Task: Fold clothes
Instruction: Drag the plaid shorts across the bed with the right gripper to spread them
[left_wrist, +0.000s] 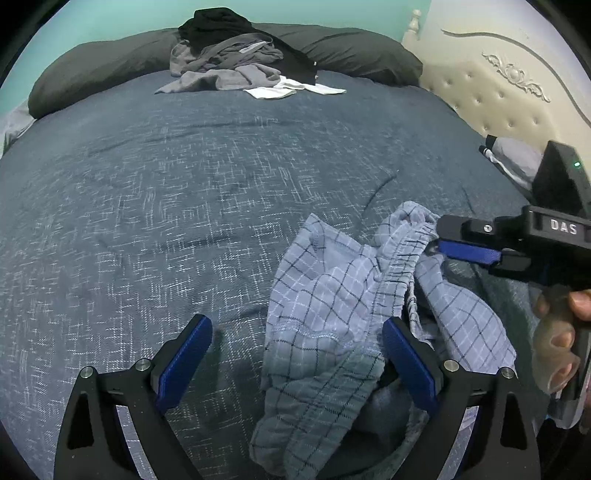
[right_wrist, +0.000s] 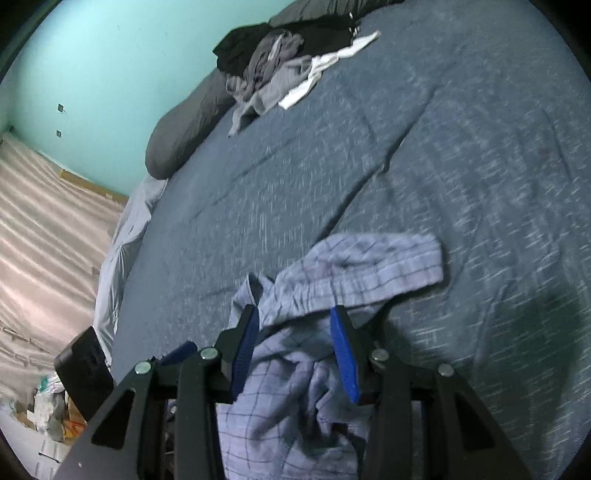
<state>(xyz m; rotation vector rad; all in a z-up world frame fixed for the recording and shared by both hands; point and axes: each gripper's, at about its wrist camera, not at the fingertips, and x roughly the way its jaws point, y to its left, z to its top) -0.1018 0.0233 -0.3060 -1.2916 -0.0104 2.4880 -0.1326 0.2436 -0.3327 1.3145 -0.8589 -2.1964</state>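
Hidden: near end of the shorts (left_wrist: 332, 317) runs under both grippers, cut off
Shorts: pale blue check, crumpled on the bed (left_wrist: 184, 184)
Left gripper (left_wrist: 297, 354): spread wide, grasping nothing
Right gripper (right_wrist: 295, 332): clenched on waistband

Ahead of the hand-held gripper stretches a blue bedspread (left_wrist: 184, 192); dark pillows (left_wrist: 92, 70) line its far edge below a turquoise wall (right_wrist: 110, 74), with a cream tufted headboard (left_wrist: 498, 92) at right.
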